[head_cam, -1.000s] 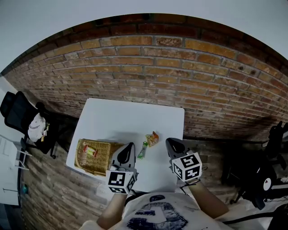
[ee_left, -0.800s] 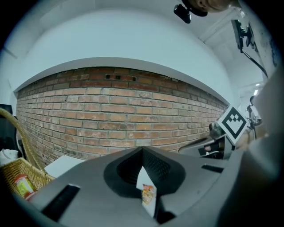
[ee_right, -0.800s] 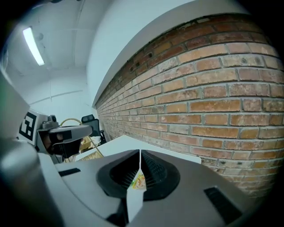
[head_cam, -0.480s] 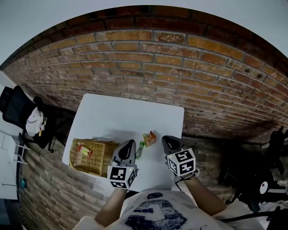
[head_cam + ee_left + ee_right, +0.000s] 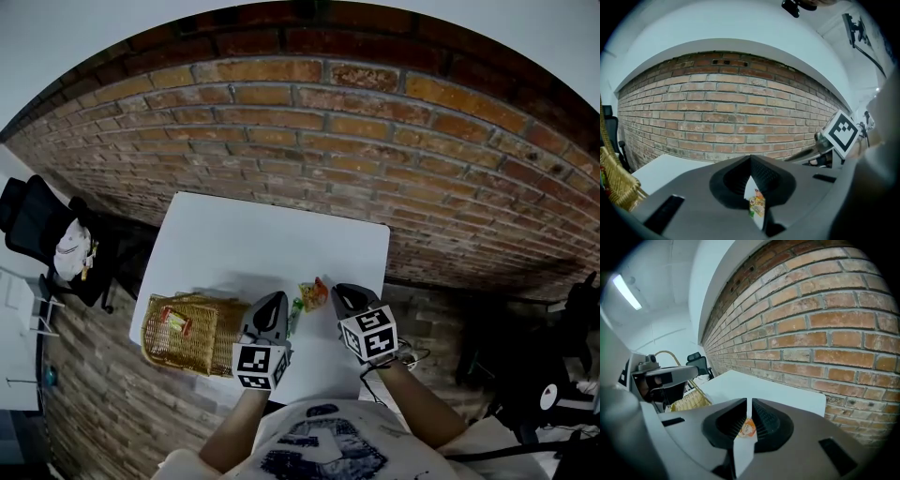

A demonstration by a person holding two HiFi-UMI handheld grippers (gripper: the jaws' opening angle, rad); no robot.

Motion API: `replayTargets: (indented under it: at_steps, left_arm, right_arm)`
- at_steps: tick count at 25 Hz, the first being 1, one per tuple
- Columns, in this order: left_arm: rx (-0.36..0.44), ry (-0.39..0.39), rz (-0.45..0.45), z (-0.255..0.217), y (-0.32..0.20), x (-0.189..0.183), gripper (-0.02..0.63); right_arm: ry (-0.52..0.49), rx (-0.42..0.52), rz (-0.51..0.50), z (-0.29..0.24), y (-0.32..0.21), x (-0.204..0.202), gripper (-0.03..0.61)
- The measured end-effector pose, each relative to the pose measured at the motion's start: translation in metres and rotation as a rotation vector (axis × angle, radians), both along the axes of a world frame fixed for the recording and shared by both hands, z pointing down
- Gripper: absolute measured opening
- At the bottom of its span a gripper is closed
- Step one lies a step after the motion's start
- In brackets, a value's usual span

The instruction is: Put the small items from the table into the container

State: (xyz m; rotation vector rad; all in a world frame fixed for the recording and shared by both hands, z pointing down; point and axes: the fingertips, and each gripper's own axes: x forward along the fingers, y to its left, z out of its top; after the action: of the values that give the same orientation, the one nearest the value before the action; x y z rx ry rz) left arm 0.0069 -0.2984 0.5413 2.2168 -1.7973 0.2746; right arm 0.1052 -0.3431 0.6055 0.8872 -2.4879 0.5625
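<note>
A white table carries a wicker basket at its front left, with a small red and white item inside. Two small packets lie near the front middle: a green one and an orange one. My left gripper hovers just left of the green packet, jaws shut and holding nothing. My right gripper sits just right of the orange packet, also shut and holding nothing. Past the shut jaws, the left gripper view shows a packet on the table, and the right gripper view shows the orange packet.
A brick wall runs behind the table. A black office chair with a white bag stands at the far left. Dark equipment is at the right edge. The basket fills the left edge of the left gripper view.
Both grippers have sunk toward the table. The right one has drawn in closer to the orange packet. Both stayed shut, and the packets have not moved.
</note>
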Motion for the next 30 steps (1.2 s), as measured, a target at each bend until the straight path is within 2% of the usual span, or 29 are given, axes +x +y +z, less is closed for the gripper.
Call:
replayTargets:
  at_steps: [1, 4, 12, 18, 25, 30]
  left_arm:
    - [-0.009, 0.0, 0.002, 0.003, -0.001, 0.0, 0.046]
    - [-0.03, 0.004, 0.004, 0.01, -0.004, 0.0, 0.046]
    - [-0.059, 0.016, 0.008, 0.024, -0.012, -0.001, 0.046]
    - [-0.073, 0.013, -0.008, 0.034, -0.017, -0.006, 0.046]
    - [-0.101, 0.017, -0.014, 0.044, -0.018, -0.009, 0.046]
    - [-0.109, 0.019, -0.012, 0.048, -0.018, -0.011, 0.046]
  right_arm:
    - [0.006, -0.011, -0.008, 0.005, -0.001, -0.003, 0.026]
    - [0.022, -0.049, -0.042, 0.02, 0.0, -0.011, 0.114]
    - [0.039, -0.095, -0.07, 0.047, -0.002, -0.023, 0.217]
    - [0.071, -0.108, -0.083, 0.065, -0.007, -0.031, 0.221]
    - [0.095, -0.205, -0.105, 0.097, -0.003, -0.04, 0.221]
    - [0.119, -0.214, -0.108, 0.109, -0.005, -0.044, 0.227]
